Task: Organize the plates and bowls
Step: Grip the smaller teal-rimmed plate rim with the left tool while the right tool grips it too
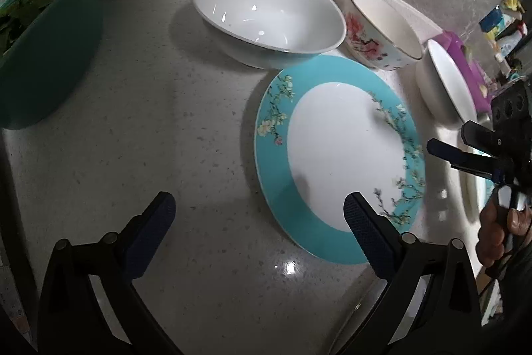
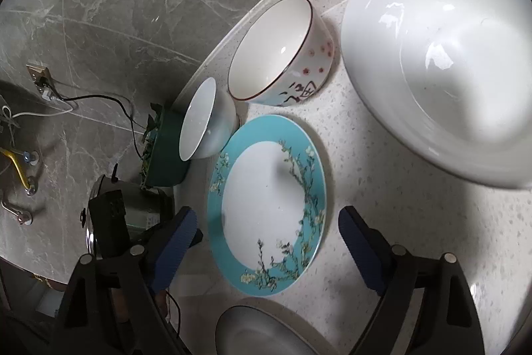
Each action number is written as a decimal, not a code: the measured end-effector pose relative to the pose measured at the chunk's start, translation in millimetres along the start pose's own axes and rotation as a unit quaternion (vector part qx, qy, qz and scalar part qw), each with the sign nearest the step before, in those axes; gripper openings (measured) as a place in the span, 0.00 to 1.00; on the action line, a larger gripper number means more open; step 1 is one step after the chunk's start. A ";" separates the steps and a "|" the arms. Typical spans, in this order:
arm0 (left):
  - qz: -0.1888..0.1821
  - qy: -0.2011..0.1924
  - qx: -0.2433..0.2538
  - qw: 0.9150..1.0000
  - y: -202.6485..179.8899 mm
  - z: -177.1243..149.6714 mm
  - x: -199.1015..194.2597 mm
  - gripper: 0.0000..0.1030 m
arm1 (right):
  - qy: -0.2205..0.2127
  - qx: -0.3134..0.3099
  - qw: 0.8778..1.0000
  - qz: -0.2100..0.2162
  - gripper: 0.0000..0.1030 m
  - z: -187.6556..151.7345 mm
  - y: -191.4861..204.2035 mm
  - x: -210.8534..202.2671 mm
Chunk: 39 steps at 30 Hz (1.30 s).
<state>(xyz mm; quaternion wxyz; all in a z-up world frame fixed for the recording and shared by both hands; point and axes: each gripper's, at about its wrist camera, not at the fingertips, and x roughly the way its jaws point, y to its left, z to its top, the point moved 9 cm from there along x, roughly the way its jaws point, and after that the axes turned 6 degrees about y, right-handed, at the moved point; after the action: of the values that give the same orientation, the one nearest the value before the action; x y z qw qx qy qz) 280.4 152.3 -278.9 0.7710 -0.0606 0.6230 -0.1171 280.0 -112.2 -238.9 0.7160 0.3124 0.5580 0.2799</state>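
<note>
A speckled counter point(image 1: 149, 122) holds a teal-rimmed plate point(image 1: 335, 155), with a big white bowl point(image 1: 269, 15), a flowered bowl point(image 1: 379, 29) and a small white bowl point(image 1: 445, 82) behind it. The left gripper point(image 1: 259, 218) hangs open over the plate's near edge, holding nothing. The right gripper point(image 2: 266, 228) hovers open above the plate, empty.
</note>
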 end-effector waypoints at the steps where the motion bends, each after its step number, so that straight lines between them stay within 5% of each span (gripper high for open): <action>1: 0.003 -0.003 -0.001 1.000 -0.5 0.2 1.5 0.86 | 0.003 -0.001 1.000 0.000 0.83 0.2 -0.4 3.1; 4: 0.000 -0.006 -0.008 1.000 1.5 3.8 6.4 0.77 | 0.013 -0.003 1.000 0.005 0.82 0.4 -0.8 9.2; 17: 0.022 -0.009 0.012 1.000 -5.7 12.3 13.6 0.77 | 0.025 -0.002 0.999 0.020 0.81 2.7 -4.4 18.2; 20: 0.021 -0.007 0.018 1.000 -8.9 13.8 14.6 0.76 | 0.030 -0.001 0.999 0.022 0.74 2.6 -4.4 20.9; 28: 0.005 -0.001 0.019 1.000 -4.0 21.0 10.5 0.26 | 0.039 -0.001 0.999 0.014 0.62 3.6 -6.7 22.2; 33: -0.014 0.016 0.025 0.999 -11.0 24.0 12.2 0.20 | 0.044 -0.005 0.999 -0.014 0.47 4.5 -11.8 21.3; 37: -0.031 0.027 0.021 0.999 -7.1 24.3 11.3 0.18 | 0.048 0.012 0.998 -0.040 0.11 4.4 -28.5 18.8; 39: -0.032 0.031 0.023 0.999 -4.6 23.4 10.3 0.17 | 0.049 0.013 0.998 -0.041 0.10 4.2 -29.4 18.3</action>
<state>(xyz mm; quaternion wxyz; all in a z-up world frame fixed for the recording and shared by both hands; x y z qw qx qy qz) 304.7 144.0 -282.4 0.7486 -0.0594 0.6413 -0.1577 289.7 -118.1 -271.9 0.6948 0.2843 0.6080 0.2583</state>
